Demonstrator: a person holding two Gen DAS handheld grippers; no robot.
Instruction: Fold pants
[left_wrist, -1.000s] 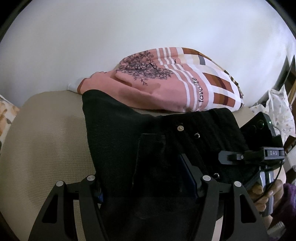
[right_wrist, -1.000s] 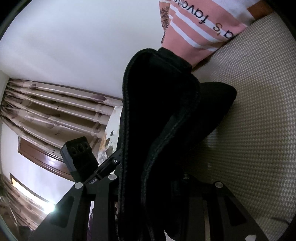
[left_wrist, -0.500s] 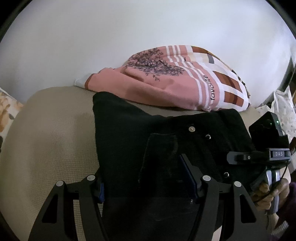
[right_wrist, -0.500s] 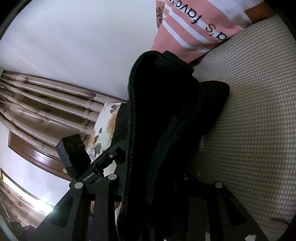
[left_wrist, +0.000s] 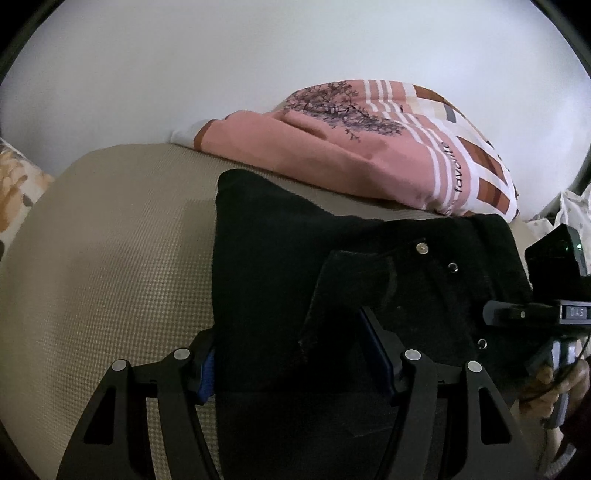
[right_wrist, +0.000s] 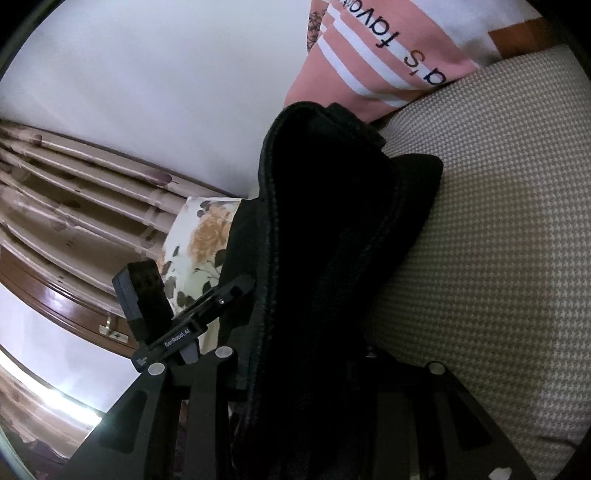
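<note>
The black pants lie on a beige woven cushion, waistband and metal button toward the right. My left gripper straddles the near edge of the pants, its jaws wide apart with cloth between the blue pads. My right gripper is shut on a bunched fold of the black pants, held up off the cushion. The right gripper also shows at the right edge of the left wrist view.
A pink striped pillow with a tree print lies behind the pants against a white wall. A floral pillow and curtains are to the left in the right wrist view.
Both grippers have drawn the pants toward me and to the right. More of the beige cushion shows at the left. The pink pillow has shifted right in the left wrist view.
</note>
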